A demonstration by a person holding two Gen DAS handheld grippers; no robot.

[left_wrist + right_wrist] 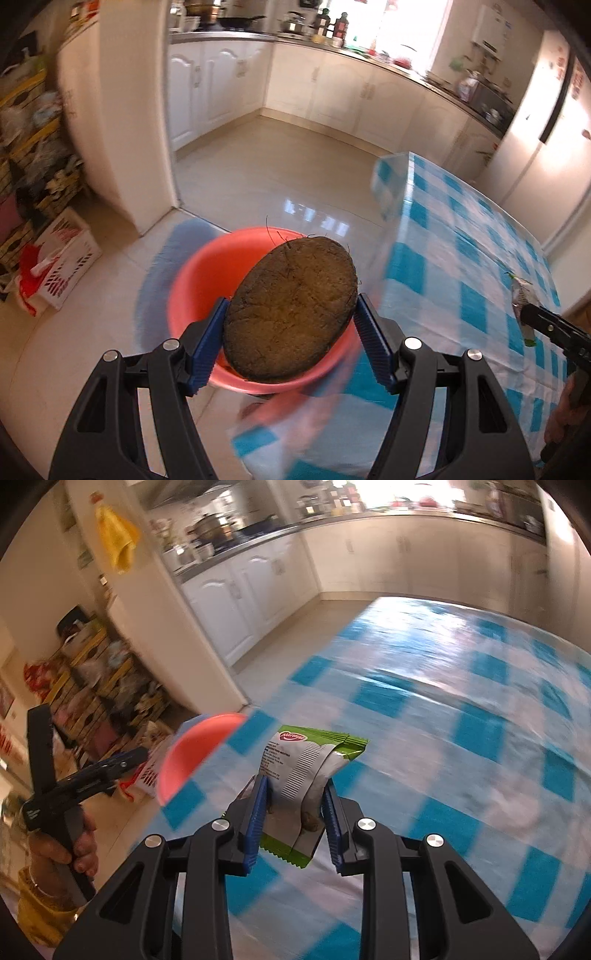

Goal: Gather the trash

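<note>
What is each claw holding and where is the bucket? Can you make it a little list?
left claw: shut on brown coconut shell, held above pink bucket
right claw: shut on green and white snack wrapper
pink bucket: on the floor beside the table
table: blue and white checked cloth

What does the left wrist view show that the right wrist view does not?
Only the left wrist view shows the brown fibrous coconut shell half clamped in the left gripper, over the pink plastic basin. Only the right wrist view shows the yellow cloth hanging on the wall, and the right gripper head-on. Both show the green and white snack wrapper, which the right gripper holds, the basin and the blue-and-white checked tablecloth.
</note>
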